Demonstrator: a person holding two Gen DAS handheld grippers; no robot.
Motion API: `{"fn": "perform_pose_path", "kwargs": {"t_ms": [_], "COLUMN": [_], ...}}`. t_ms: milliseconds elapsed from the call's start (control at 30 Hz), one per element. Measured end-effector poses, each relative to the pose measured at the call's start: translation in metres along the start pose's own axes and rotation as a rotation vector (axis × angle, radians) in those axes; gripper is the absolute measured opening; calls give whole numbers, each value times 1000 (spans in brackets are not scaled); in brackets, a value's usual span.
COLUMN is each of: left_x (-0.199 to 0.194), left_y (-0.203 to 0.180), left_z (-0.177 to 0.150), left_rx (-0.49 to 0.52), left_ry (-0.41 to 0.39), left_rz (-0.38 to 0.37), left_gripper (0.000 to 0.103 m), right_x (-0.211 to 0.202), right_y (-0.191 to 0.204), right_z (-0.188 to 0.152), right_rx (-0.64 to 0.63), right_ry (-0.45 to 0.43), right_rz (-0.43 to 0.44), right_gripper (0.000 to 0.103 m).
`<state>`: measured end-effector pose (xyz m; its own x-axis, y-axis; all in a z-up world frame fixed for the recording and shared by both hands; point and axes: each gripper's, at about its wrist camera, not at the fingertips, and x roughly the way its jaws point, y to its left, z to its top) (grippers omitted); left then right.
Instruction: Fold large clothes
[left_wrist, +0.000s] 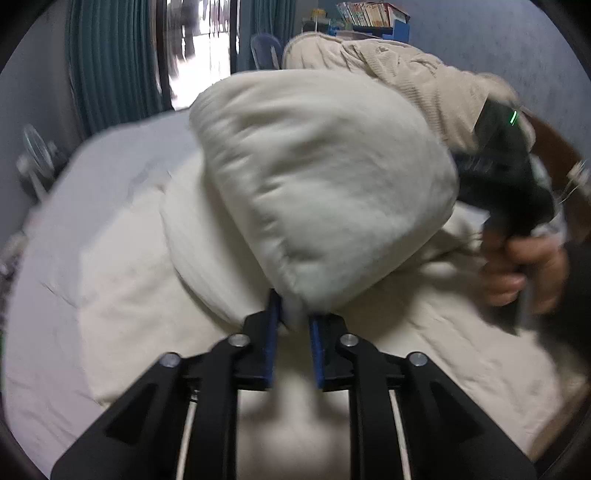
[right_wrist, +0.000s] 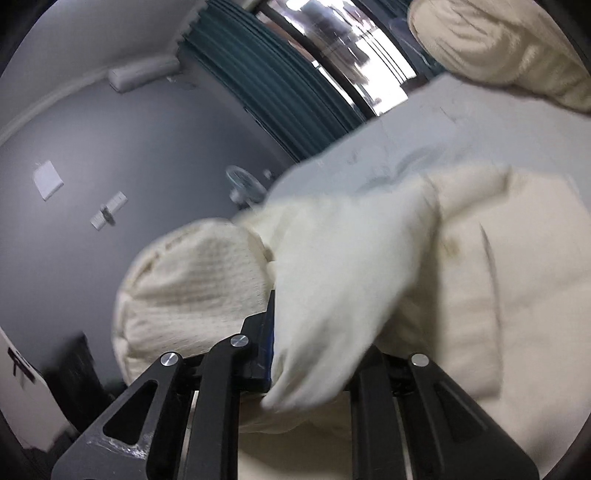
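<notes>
A large cream padded garment (left_wrist: 325, 177) lies on a bed with a pale sheet (left_wrist: 110, 158). My left gripper (left_wrist: 293, 310) is shut on an edge of the garment and lifts a puffy fold above the rest. My right gripper (right_wrist: 291, 332) is shut on another part of the same garment (right_wrist: 332, 280); cloth covers its right finger. In the left wrist view the right gripper's black body (left_wrist: 506, 173) and the hand holding it sit at the right, beside the lifted fold. A ribbed cream sleeve (left_wrist: 406, 70) hangs behind.
Teal curtains (left_wrist: 110, 62) and a bright glass door (left_wrist: 199, 40) stand beyond the bed. A small fan (left_wrist: 37, 155) stands at the bed's left. A blue shelf with books (left_wrist: 373, 18) is at the back. Grey wall with switches (right_wrist: 107, 214) shows in the right wrist view.
</notes>
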<state>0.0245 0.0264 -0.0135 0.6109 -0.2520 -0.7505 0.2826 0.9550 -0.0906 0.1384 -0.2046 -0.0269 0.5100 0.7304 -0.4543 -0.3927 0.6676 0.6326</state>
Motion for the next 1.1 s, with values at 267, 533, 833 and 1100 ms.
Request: {"fn": "perform_pose_path", "kwargs": {"t_ms": [267, 533, 833, 1100], "left_x": [-12, 17, 33, 55], "left_y": [29, 81, 105, 120], "left_z": [-18, -28, -50, -56], "left_rx": [-198, -626, -954, -1086], "left_ry": [20, 20, -89, -64], "left_rz": [-138, -433, -699, -676], "left_gripper": [47, 51, 51, 57], "right_x": [-2, -3, -4, -5], "right_y": [-11, -16, -20, -25], "right_z": [-4, -7, -15, -20], "right_rx": [87, 84, 90, 120], "right_ry": [24, 30, 47, 53], "right_rz": [6, -18, -50, -42], "right_gripper": [16, 17, 17, 17]}}
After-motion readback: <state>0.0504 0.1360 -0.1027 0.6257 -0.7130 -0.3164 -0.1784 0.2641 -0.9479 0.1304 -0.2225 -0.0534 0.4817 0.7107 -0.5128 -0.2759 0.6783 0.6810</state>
